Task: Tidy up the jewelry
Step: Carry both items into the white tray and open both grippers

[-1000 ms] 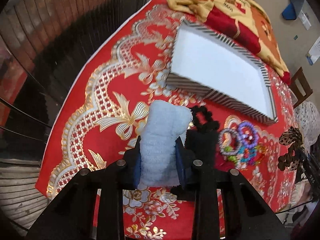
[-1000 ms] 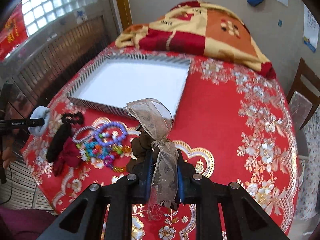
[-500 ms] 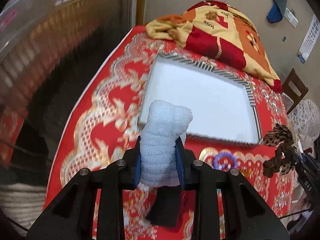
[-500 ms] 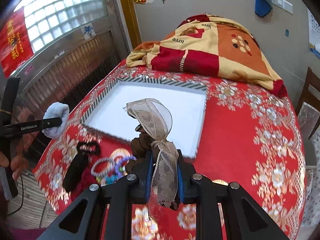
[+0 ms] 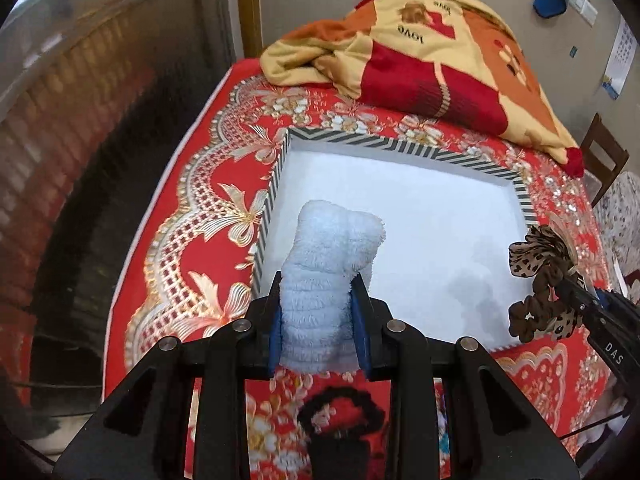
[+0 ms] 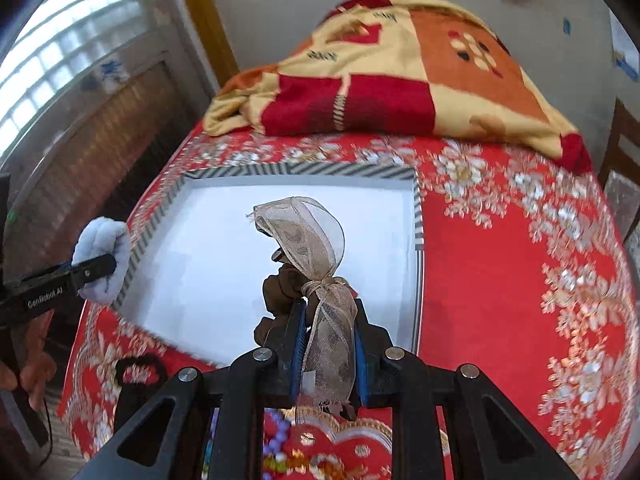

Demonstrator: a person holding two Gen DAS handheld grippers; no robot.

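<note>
My left gripper [image 5: 316, 292] is shut on a fluffy light-blue scrunchie [image 5: 332, 264], held above the near left corner of the white tray with a striped rim [image 5: 276, 184]. From the right wrist view the same scrunchie [image 6: 102, 256] shows at the tray's left edge [image 6: 136, 248]. My right gripper [image 6: 326, 312] is shut on a brown scrunchie with a sheer beige bow [image 6: 308, 240], over the tray's near side. That bow scrunchie [image 5: 540, 276] appears at the right of the left wrist view. A black scrunchie [image 5: 340, 412] lies on the red cloth below my left gripper.
A red and gold tablecloth [image 6: 500, 280] covers the table. A folded red and yellow blanket [image 5: 432, 52] lies behind the tray. Coloured bead bracelets [image 6: 276, 436] and a black scrunchie [image 6: 138, 372] lie near the front edge. A wooden chair [image 5: 604, 156] stands at the right.
Both grippers have moved forward from the jewelry pile to over the tray's near edge, each still gripping its scrunchie. The bead bracelets have dropped below the view.
</note>
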